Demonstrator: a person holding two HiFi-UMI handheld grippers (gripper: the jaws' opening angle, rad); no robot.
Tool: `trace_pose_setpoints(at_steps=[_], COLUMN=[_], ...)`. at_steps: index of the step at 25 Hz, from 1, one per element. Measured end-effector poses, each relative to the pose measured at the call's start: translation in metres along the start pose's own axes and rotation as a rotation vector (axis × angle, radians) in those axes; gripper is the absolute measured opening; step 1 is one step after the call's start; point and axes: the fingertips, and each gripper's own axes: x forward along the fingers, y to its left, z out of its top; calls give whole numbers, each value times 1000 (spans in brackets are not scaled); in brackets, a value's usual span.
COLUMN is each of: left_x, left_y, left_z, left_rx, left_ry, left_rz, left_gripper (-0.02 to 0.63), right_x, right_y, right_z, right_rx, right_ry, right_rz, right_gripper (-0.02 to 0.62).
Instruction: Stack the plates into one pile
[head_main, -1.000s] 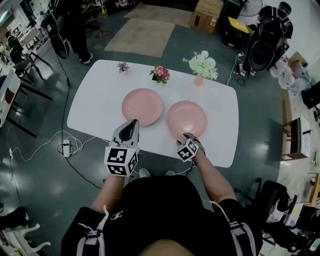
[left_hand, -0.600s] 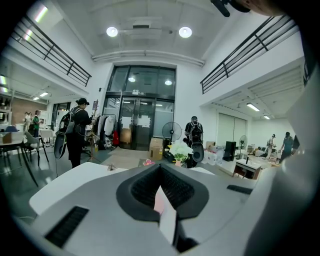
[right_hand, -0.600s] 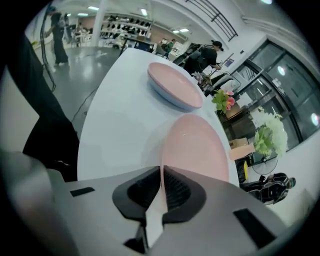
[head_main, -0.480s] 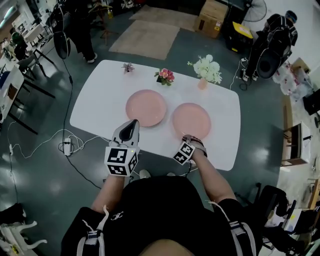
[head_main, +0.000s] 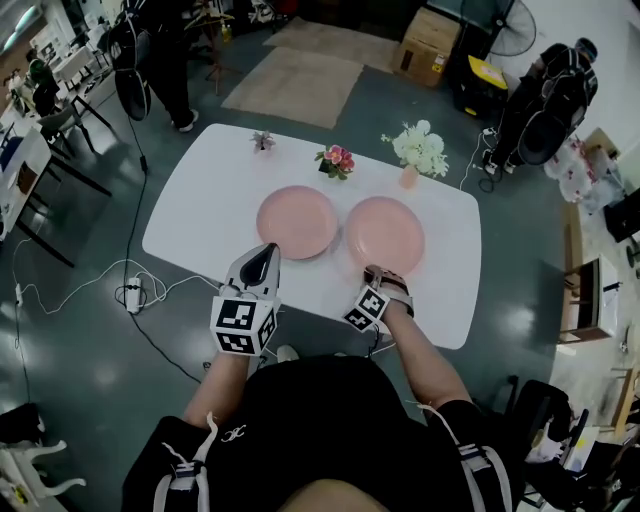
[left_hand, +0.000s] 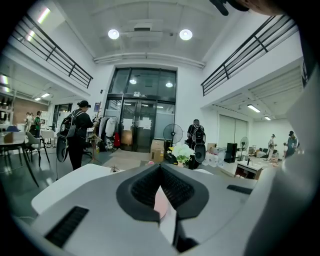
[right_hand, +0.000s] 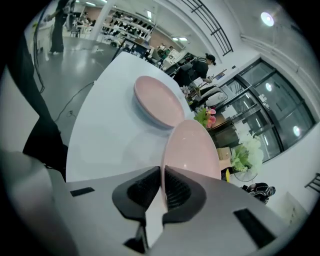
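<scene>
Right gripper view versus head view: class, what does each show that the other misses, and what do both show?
Only the right gripper view shows the grip itself: the right tool, its jaws just closed, pinches the near rim of the right round pink plate.
Only the head view shows the left tool and the person's right forearm.
Both show that plate, the left round pink plate, the white rounded table, the pink flowers and the white flowers.

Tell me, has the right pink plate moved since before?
Yes. The right plate has shifted toward the white flowers; the right gripper has just closed its jaws on the near rim.
</scene>
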Motion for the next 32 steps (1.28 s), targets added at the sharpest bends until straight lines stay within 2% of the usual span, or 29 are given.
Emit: trace_pose_setpoints(at_steps=[3, 10, 21, 28, 32], left_x=[-4, -28, -79, -109, -121], left_y=[10, 41, 93, 114, 121], left_z=[1, -2, -8, -11, -14], left_rx=[-5, -26, -60, -69, -75], left_ry=[-1, -13, -33, -38, -34], left_rz=[23, 102, 286, 388, 428], left_gripper=[12, 12, 12, 12, 12], right_x=[-5, -11, 8, 23, 32], right_y=[-16, -22, 19, 51, 67], right_z=[26, 90, 175, 199, 205], right_rx=[-16, -76, -209, -285, -293], right_ry=[-49, -156, -271, -289, -289], right_rz=[-43, -70, 17, 83, 140], right_gripper=[32, 32, 37, 40, 40])
